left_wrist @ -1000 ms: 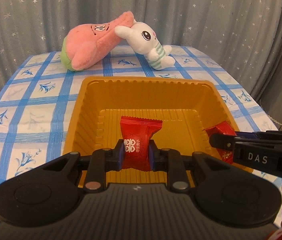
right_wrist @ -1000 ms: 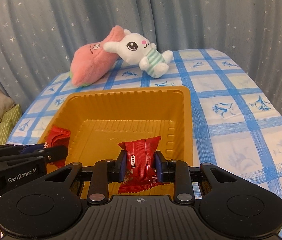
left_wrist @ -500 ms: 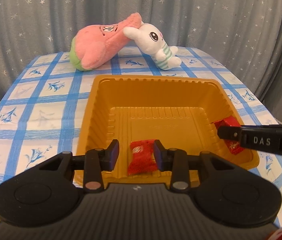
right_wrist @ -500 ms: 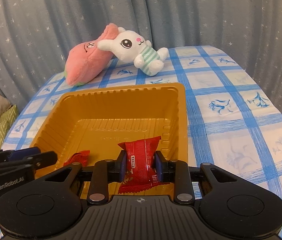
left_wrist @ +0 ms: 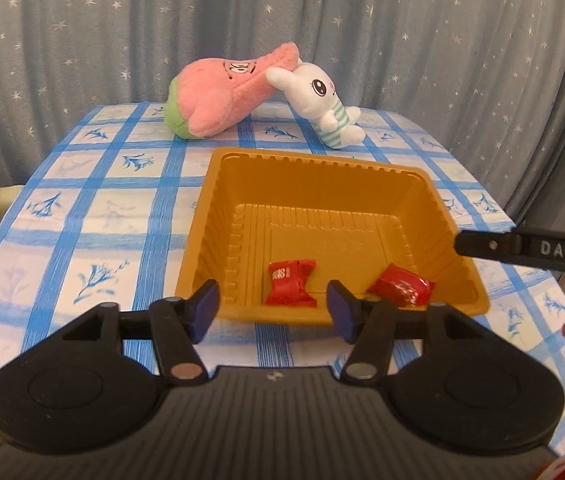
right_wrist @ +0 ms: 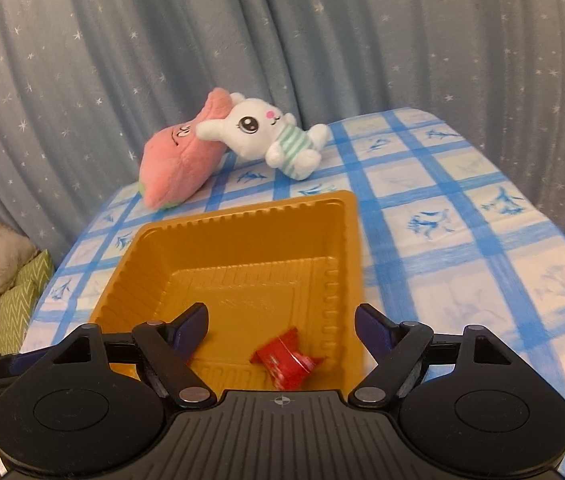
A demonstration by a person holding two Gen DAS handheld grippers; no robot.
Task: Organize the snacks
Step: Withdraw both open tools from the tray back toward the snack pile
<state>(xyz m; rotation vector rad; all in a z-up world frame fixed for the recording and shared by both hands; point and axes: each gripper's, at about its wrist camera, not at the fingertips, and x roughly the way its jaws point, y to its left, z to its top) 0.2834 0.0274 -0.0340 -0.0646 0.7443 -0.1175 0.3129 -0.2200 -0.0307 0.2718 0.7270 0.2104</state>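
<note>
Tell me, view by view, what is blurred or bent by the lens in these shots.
Left wrist view: sharp; the two candies in the orange tray read crisply, though the fisheye bows the curtain folds and darkens the corners. Right wrist view: softer; the candy between the open fingers is smeared, the plush rabbit slightly soft, and the tablecloth lines curve.

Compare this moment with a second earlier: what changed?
Both grippers let go. The left gripper released its red candy first, the right gripper its candy after; both jaws have just been opening and both candies lie in the orange tray. Tray and plush toys stayed put.
</note>
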